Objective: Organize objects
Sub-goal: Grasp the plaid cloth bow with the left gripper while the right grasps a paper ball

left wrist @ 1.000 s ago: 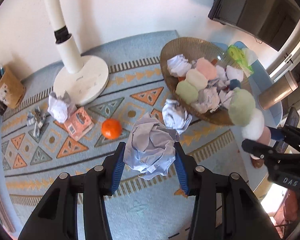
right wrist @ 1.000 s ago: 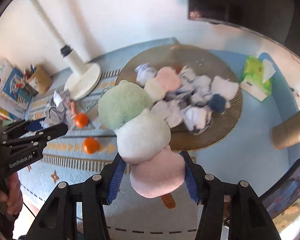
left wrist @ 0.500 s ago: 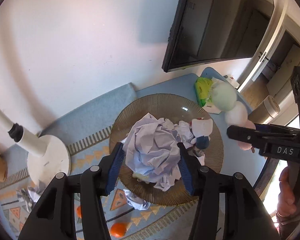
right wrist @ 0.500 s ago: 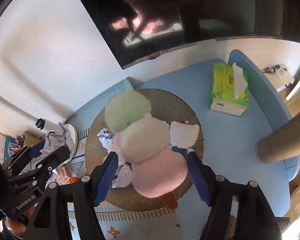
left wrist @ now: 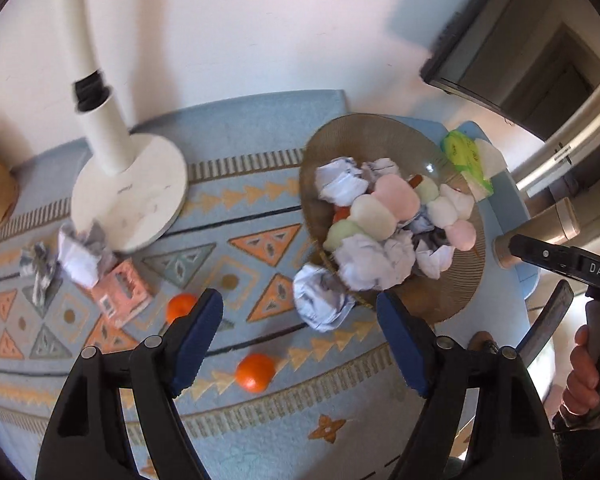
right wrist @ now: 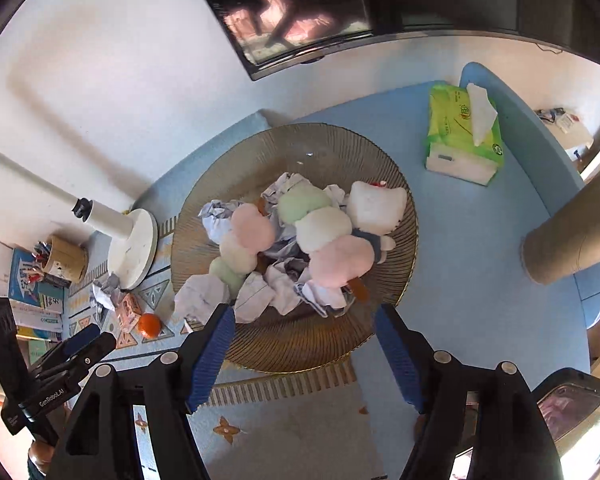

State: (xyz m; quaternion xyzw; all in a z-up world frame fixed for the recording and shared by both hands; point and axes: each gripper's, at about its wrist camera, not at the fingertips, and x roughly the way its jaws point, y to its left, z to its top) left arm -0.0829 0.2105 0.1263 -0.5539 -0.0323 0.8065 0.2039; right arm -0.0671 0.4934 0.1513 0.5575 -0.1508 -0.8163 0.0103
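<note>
Both grippers hang over the patterned rug point(left wrist: 260, 184) with nothing between their blue pads. The left gripper point(left wrist: 300, 344) has just been opening; its jaws stand wide apart and empty. The right gripper point(right wrist: 302, 354) has jaws parted too, also empty after opening a moment ago.

The woven basket point(right wrist: 300, 344) sits at about twelve o'clock from the right gripper, heaped with crumpled paper point(right wrist: 204, 296) and two plush dango skewers point(right wrist: 324, 232), pink, white and green, beside a white plush cat point(right wrist: 374, 208). From the left gripper, the basket point(left wrist: 456, 280) lies toward one o'clock. One paper ball point(left wrist: 320, 296) lies on the rug against its rim. Two oranges point(left wrist: 256, 372) rest loose on the rug, one near six o'clock of the basket, with more paper wads point(left wrist: 82, 252) and a small pink box point(left wrist: 120, 292) at ten o'clock by the white fan base point(left wrist: 132, 192). A green tissue pack point(right wrist: 462, 136) lies beyond the basket.
</note>
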